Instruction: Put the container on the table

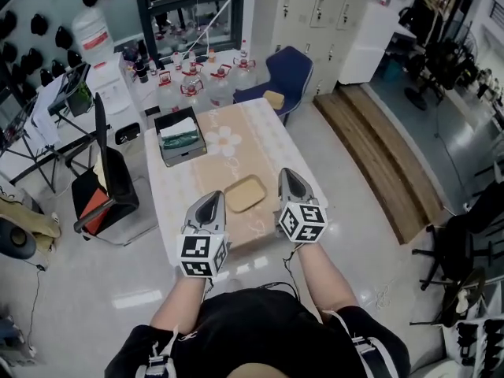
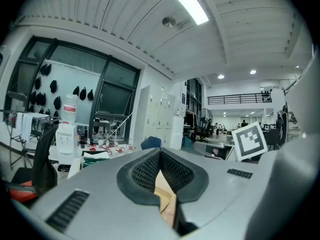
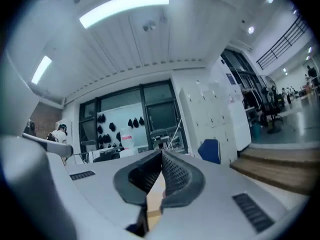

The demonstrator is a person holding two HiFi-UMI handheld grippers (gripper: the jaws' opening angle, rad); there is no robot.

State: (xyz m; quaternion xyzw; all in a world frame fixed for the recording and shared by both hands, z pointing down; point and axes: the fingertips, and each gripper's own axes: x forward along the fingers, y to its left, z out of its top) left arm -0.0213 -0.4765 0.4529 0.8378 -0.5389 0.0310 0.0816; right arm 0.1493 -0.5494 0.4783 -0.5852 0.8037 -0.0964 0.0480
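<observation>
A shallow tan container (image 1: 245,193) lies flat on the beige flower-print table (image 1: 236,152), near its front edge. My left gripper (image 1: 213,200) hovers just left of the container and my right gripper (image 1: 290,175) just right of it; both stand apart from it and point level, away from me. In the left gripper view the left gripper (image 2: 160,153) has its ribbed pads meeting at the tip, nothing between them. The right gripper (image 3: 161,154) is likewise shut and empty in its own view. Only the table's tan surface shows through the slits below the tips.
An open box (image 1: 180,138) with green and white contents sits at the table's back left. A black chair (image 1: 106,181) stands left of the table, a blue chair (image 1: 287,73) behind it. Red-capped bottles (image 1: 193,73) cluster at the back. A wooden step (image 1: 378,148) runs along the right.
</observation>
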